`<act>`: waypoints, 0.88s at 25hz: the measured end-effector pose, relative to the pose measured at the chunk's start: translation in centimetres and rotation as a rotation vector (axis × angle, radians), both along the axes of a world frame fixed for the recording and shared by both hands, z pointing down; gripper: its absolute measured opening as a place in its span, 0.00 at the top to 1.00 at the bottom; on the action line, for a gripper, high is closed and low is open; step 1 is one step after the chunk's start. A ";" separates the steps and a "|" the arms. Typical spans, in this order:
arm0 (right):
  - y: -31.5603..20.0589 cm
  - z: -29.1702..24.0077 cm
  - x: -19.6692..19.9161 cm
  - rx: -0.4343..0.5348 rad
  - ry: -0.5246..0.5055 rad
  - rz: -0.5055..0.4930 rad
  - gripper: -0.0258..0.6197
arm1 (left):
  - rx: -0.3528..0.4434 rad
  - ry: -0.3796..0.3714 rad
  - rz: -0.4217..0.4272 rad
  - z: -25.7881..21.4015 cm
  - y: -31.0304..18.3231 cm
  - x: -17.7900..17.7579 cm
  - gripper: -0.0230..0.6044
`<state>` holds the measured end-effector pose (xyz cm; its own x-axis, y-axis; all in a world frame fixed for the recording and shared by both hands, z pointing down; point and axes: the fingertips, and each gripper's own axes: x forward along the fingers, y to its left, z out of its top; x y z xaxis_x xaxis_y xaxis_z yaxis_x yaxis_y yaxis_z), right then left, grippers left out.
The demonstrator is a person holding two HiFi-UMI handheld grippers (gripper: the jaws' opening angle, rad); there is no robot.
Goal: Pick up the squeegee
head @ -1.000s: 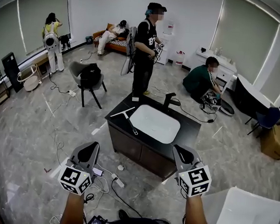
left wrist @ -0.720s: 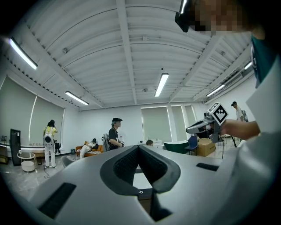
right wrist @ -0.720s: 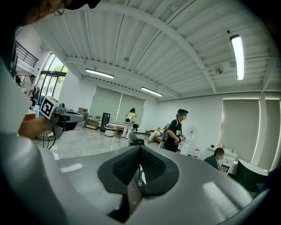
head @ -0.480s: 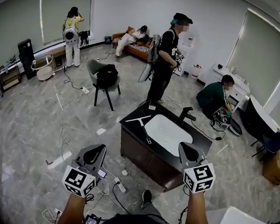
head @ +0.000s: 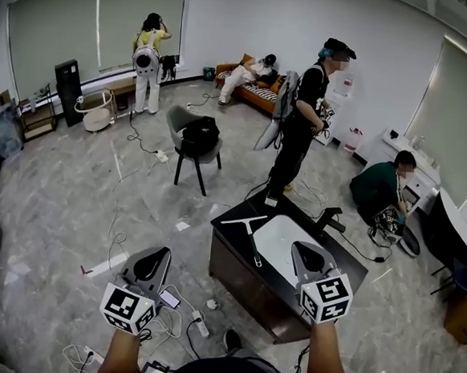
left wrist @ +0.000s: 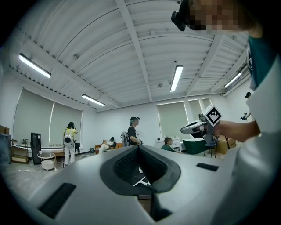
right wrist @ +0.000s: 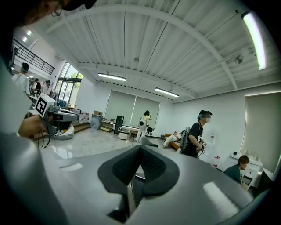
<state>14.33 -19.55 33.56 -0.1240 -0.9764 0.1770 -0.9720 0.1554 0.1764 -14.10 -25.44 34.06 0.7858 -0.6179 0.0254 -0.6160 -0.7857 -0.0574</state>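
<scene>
The squeegee (head: 248,229) lies flat on the left part of a black vanity counter (head: 231,222), its white blade at the far end and its thin handle pointing toward me, beside the white basin (head: 282,235). Both grippers hover in the air short of the counter. My left gripper (head: 155,256) is over the floor to the counter's left, jaws together and empty. My right gripper (head: 302,251) is over the counter's near edge, shut on nothing. In the left gripper view, the squeegee (left wrist: 141,180) shows below the closed tips (left wrist: 139,147).
A black faucet (head: 328,220) stands behind the basin. A person in black (head: 307,119) stands just past the counter, and another crouches at right (head: 378,189). A chair with a black bag (head: 195,142) is to the left. Cables and a power strip (head: 197,322) lie on the floor.
Both grippers have been carried forward toward the counter. The counter and squeegee now sit closer and further right in the head view. Neither jaw pair has changed.
</scene>
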 end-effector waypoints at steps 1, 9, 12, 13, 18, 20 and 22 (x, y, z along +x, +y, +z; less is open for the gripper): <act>-1.1 0.4 0.5 -0.008 -0.001 -0.009 0.94 | -0.008 0.000 -0.008 0.4 -0.8 0.5 0.95; -9.5 4.4 3.2 -0.077 -0.019 -0.074 0.94 | -0.095 -0.030 -0.062 4.5 -6.1 3.0 0.95; -12.4 6.1 3.9 -0.100 -0.032 -0.095 0.94 | -0.119 -0.048 -0.080 5.7 -7.7 3.6 0.95; -13.2 6.7 4.1 -0.109 -0.036 -0.102 0.94 | -0.127 -0.054 -0.086 6.1 -8.1 3.7 0.95; -17.6 9.6 4.9 -0.148 -0.054 -0.130 0.94 | -0.170 -0.081 -0.124 8.1 -10.3 4.0 0.95; -19.3 10.9 5.3 -0.164 -0.064 -0.139 0.94 | -0.189 -0.090 -0.138 9.1 -11.1 4.1 0.95; -20.9 12.3 5.7 -0.182 -0.071 -0.149 0.94 | -0.207 -0.095 -0.154 10.0 -11.9 4.3 0.95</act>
<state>20.01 -40.43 45.88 -0.2829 -0.8990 0.3343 -0.9448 0.3212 0.0642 -9.77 -37.36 44.01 0.6709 -0.7040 0.2328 -0.7287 -0.6841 0.0313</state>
